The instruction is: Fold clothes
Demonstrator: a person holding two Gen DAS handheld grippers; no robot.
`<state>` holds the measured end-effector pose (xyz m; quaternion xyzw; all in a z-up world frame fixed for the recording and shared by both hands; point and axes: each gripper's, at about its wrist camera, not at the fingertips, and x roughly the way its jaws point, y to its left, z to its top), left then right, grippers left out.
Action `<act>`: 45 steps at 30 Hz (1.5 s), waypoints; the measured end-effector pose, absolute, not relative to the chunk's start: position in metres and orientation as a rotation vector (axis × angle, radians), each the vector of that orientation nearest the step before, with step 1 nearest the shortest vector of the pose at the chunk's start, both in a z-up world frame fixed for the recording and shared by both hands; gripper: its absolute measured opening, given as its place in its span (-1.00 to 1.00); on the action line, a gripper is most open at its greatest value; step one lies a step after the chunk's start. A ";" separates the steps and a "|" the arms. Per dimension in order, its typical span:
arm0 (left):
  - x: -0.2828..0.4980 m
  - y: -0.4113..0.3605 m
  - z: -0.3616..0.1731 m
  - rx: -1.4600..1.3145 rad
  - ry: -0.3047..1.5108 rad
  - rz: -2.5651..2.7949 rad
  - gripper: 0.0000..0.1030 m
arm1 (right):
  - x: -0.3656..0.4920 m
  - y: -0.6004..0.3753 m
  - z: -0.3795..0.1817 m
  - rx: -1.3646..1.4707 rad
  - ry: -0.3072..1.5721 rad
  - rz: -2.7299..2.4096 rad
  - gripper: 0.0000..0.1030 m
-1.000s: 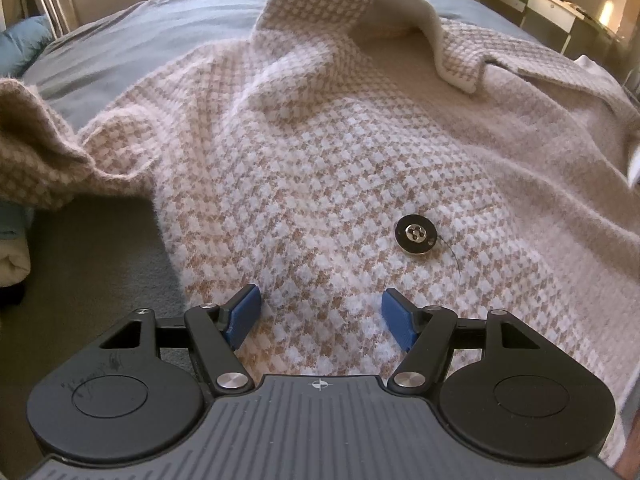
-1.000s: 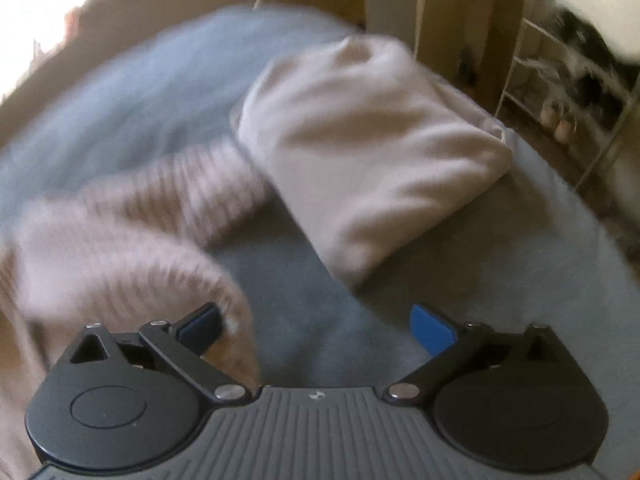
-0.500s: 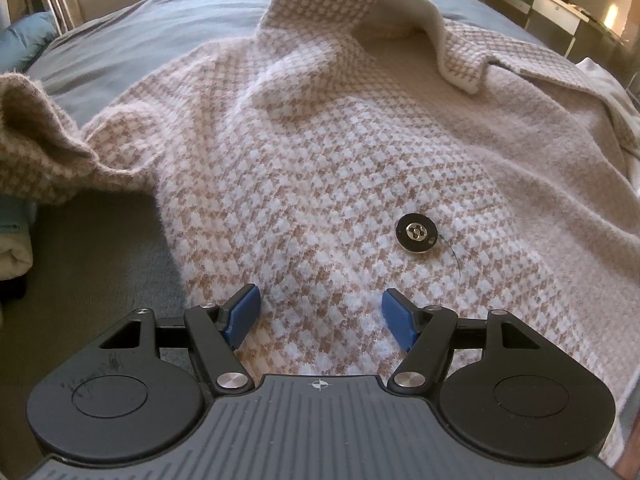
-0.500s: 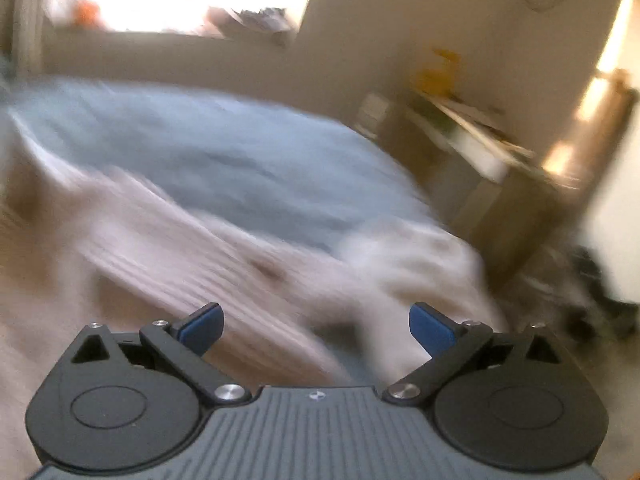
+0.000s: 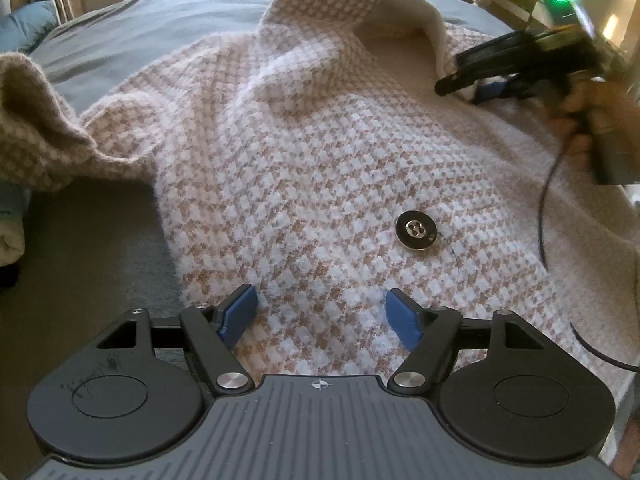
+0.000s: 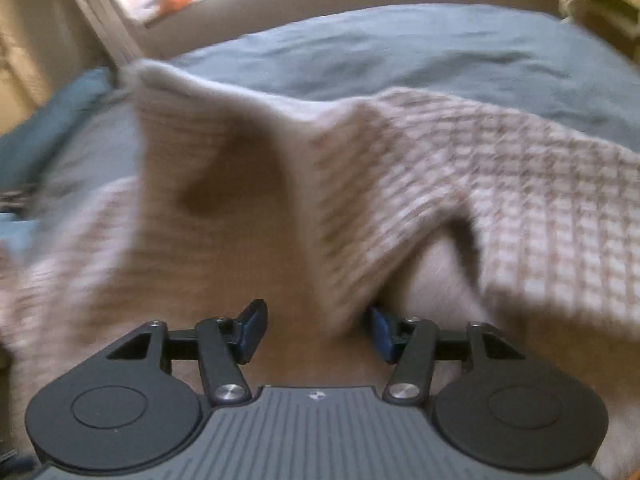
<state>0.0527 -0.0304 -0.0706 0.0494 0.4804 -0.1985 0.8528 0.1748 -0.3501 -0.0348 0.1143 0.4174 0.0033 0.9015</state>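
Since the earlier frames, the right gripper [image 5: 486, 90] has entered the left wrist view at the collar [image 5: 400, 12] of the houndstooth jacket [image 5: 300, 160], which lies spread on the blue-grey bed [image 5: 140, 24]. Its jaws are apart around a fabric fold [image 6: 348, 280]. The left gripper [image 5: 320, 316], jaws apart, sits unchanged over the hem, near the button [image 5: 416, 234]. Bare bedding borders the jacket's left edge

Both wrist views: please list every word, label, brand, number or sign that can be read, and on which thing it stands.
No readable words or numbers anywhere.
Left claw body: a small crosshair mark, no text; dark scribbles on its left disc, illegible.
Right claw body: a small mark, blurred.
Coat button: no lettering visible.
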 end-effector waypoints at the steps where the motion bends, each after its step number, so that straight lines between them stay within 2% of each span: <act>1: 0.053 -0.030 -0.071 0.099 1.011 -0.421 0.41 | 0.181 -0.353 -0.033 0.227 0.841 -0.024 -0.12; 6: 0.057 -0.025 -0.072 0.067 1.015 -0.441 0.43 | 0.212 -0.368 -0.027 0.181 0.728 -0.174 -0.17; 13: 0.060 -0.027 -0.074 0.061 1.017 -0.461 0.58 | 0.276 -0.385 -0.006 0.086 0.579 -0.305 -0.13; 19: 0.062 -0.031 -0.074 0.077 1.021 -0.457 0.64 | 0.347 -0.385 -0.028 0.039 0.686 -0.374 -0.10; 23: 0.062 -0.033 -0.074 0.085 1.021 -0.455 0.66 | 0.366 -0.401 -0.062 0.094 0.803 -0.381 0.39; 26: 0.061 -0.034 -0.074 0.098 1.019 -0.457 0.66 | 0.363 -0.413 -0.085 0.112 0.907 -0.395 0.52; 30: 0.062 -0.035 -0.073 0.101 1.021 -0.455 0.67 | 0.335 -0.419 -0.068 0.060 0.768 -0.596 0.70; 32: 0.062 -0.034 -0.073 0.101 1.020 -0.453 0.67 | 0.313 -0.434 -0.052 0.147 0.691 -0.585 0.75; 38: 0.059 -0.029 -0.070 0.073 1.022 -0.440 0.66 | 0.221 -0.488 -0.014 0.633 0.595 -0.343 0.76; 45: 0.054 -0.020 -0.064 0.010 1.039 -0.415 0.66 | 0.125 -0.489 0.029 0.822 0.594 0.013 0.76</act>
